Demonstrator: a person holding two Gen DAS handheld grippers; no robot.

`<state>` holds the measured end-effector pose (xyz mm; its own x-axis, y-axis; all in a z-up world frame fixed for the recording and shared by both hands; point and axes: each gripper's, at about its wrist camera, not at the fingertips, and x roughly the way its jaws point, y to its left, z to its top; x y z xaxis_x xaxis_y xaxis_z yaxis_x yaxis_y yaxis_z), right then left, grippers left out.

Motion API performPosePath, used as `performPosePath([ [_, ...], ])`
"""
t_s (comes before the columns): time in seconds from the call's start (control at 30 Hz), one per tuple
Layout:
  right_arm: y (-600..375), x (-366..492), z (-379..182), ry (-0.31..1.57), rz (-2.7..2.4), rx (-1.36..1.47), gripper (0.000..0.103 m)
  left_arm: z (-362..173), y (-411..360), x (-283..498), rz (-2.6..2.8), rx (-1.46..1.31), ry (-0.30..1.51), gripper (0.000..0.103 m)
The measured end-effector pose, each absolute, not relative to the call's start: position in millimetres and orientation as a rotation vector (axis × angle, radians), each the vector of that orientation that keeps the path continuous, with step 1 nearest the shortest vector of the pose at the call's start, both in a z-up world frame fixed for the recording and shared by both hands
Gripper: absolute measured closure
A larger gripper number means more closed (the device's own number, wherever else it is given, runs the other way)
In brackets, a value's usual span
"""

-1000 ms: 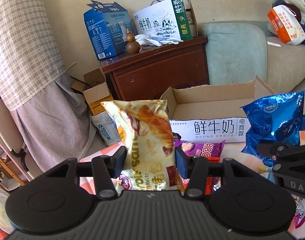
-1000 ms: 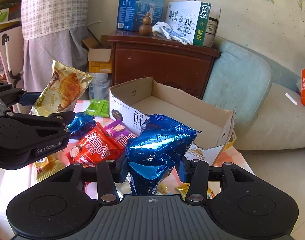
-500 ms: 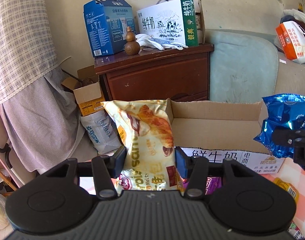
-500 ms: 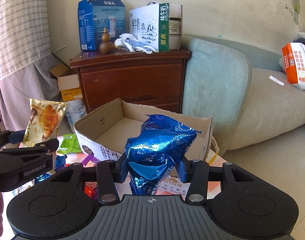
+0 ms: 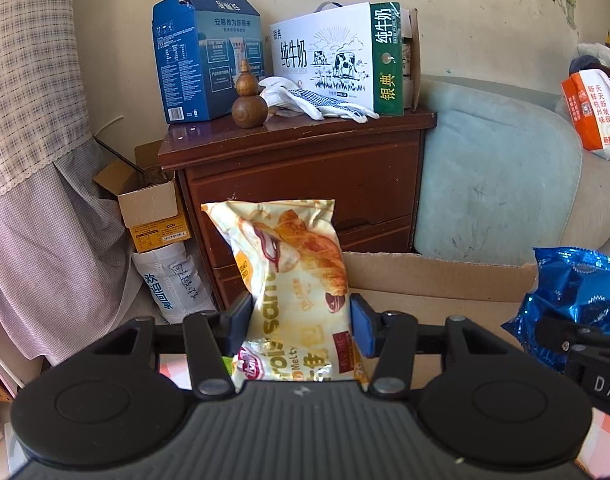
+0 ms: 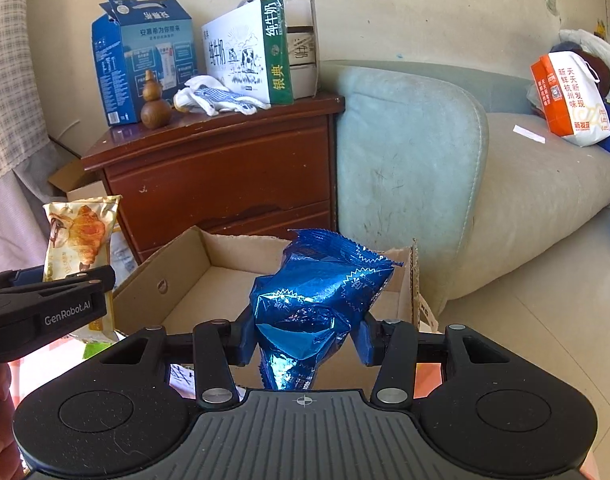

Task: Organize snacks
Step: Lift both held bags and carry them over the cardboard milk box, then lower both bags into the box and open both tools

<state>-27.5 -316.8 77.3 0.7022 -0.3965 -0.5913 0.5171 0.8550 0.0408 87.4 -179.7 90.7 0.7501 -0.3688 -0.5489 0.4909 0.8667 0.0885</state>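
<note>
My left gripper (image 5: 301, 326) is shut on a yellow croissant snack bag (image 5: 293, 280) and holds it upright at the near left edge of an open cardboard box (image 5: 433, 276). The bag also shows at the left of the right wrist view (image 6: 79, 236), with the left gripper (image 6: 45, 308) below it. My right gripper (image 6: 305, 336) is shut on a crumpled blue foil snack bag (image 6: 317, 296) and holds it over the open cardboard box (image 6: 225, 276). The blue bag also shows at the right edge of the left wrist view (image 5: 577, 300).
Behind the box stands a brown wooden cabinet (image 5: 301, 176) with a blue carton (image 5: 205, 52), a milk carton (image 5: 337, 56), a wooden gourd (image 5: 247, 100) and gloves on top. A pale blue sofa cushion (image 6: 405, 168) is to the right. A small open cardboard box (image 5: 149, 208) sits on the floor at left.
Both grippers have risen and moved forward with their bags. The box now lies close below them, and the snacks on the table have dropped out of sight.
</note>
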Motion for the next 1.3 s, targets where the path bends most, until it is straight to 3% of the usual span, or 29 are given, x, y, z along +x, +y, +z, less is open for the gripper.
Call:
performPosePath([
  [0.33,-332.2,-3.4,63.7,0.638,-0.553,0.200,0.054,69.1,-208.7,111.0,-0.489,0.278,0.563,0.050],
  [0.37,-332.8,-0.9,62.4,0.642,-0.553,0.203,0.052,66.2,-210.7,112.3,-0.485,0.283,0.563,0.047],
  [0.43,-332.4,1.2,60.8,0.642,-0.552,0.204,0.032,61.8,-214.0,112.8,-0.484,0.300,0.552,0.023],
  [0.5,-331.8,1.1,59.9,0.637,-0.554,0.207,0.026,57.1,-216.1,111.9,-0.479,0.321,0.533,0.019],
  [0.9,-347.7,5.3,31.6,0.834,-0.546,0.361,0.024,23.4,-221.1,106.6,-0.479,0.436,0.650,0.019],
  [1.3,-338.3,-0.4,29.3,0.920,-0.500,0.254,0.020,22.3,-215.4,86.3,-0.478,0.477,0.698,0.019],
])
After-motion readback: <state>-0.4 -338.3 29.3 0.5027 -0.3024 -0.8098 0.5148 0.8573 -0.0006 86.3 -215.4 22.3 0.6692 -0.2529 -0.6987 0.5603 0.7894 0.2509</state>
